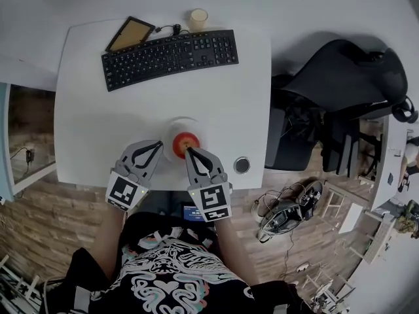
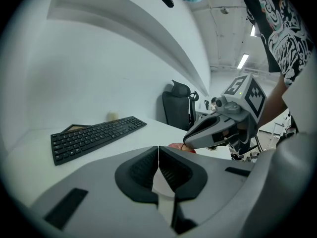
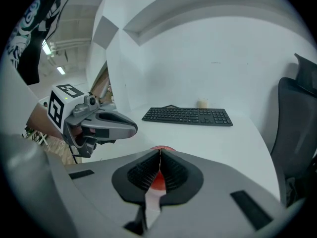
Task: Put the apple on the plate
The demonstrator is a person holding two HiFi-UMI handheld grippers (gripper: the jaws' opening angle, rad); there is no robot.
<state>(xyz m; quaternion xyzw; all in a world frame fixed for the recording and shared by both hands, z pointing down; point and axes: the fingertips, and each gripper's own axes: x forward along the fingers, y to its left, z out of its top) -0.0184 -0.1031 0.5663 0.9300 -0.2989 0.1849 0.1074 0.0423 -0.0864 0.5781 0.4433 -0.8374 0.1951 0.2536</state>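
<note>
Red apple rested on the white plate near the desk edge; right gripper jaws were pressed together, seemingly pinching its stem; left gripper was closed, empty; placing looked nearly finished; the next move called for opening those jaws.

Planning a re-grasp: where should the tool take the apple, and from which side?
Across the round body of the apple at its widest, coming down from the near side. It sits stem-up on the plate, flanks exposed; the thin stem looks a weak hold. The right tool, jaws together, must open first.
</note>
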